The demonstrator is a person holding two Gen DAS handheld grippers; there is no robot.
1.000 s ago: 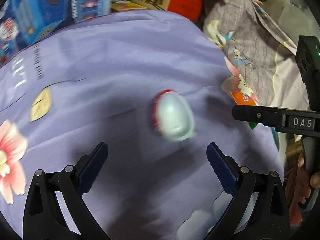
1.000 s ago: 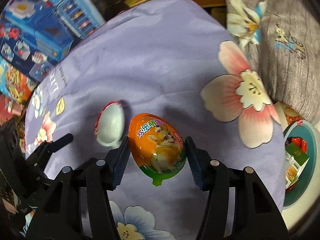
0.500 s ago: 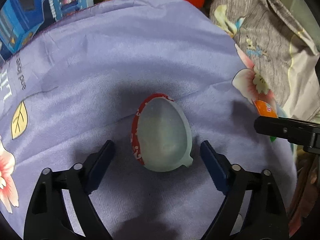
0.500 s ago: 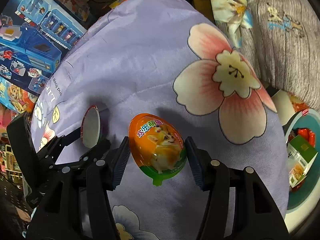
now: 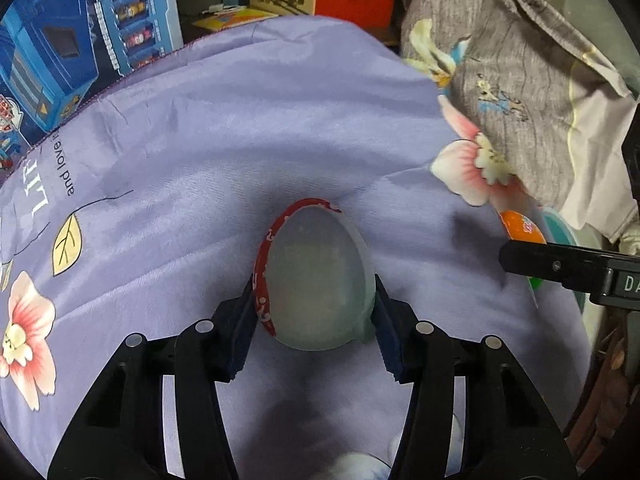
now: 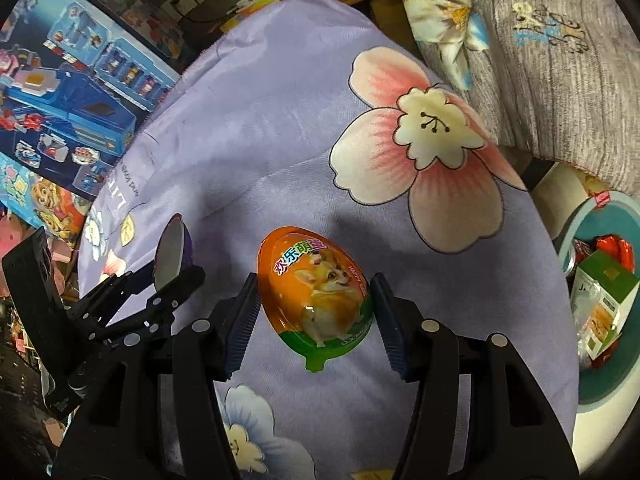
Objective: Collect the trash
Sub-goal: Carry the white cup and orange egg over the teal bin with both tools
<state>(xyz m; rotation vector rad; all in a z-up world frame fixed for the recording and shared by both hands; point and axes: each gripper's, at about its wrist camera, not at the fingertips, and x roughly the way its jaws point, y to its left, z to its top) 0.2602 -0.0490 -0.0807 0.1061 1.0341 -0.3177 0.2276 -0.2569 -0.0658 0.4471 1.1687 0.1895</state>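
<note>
Cluttered room: lilac flowered bedspread [image 5: 248,120], blue toy boxes [image 6: 76,120] behind, grey printed garment [image 5: 512,80] to the right. Left gripper [image 5: 314,304], jaws closing, pads touching both sides of the pale egg-shaped shell with red rim [image 5: 316,276] over the bedspread. Right gripper [image 6: 316,304] clamped on the orange corgi egg pack [image 6: 316,288]. Teal bin [image 6: 596,364] holding wrappers at right.

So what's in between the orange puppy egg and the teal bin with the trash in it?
Only purple flowered cloth, seen in the right wrist view. The right gripper holds the orange egg, and one dark finger stands on the side toward the teal bin.
</note>
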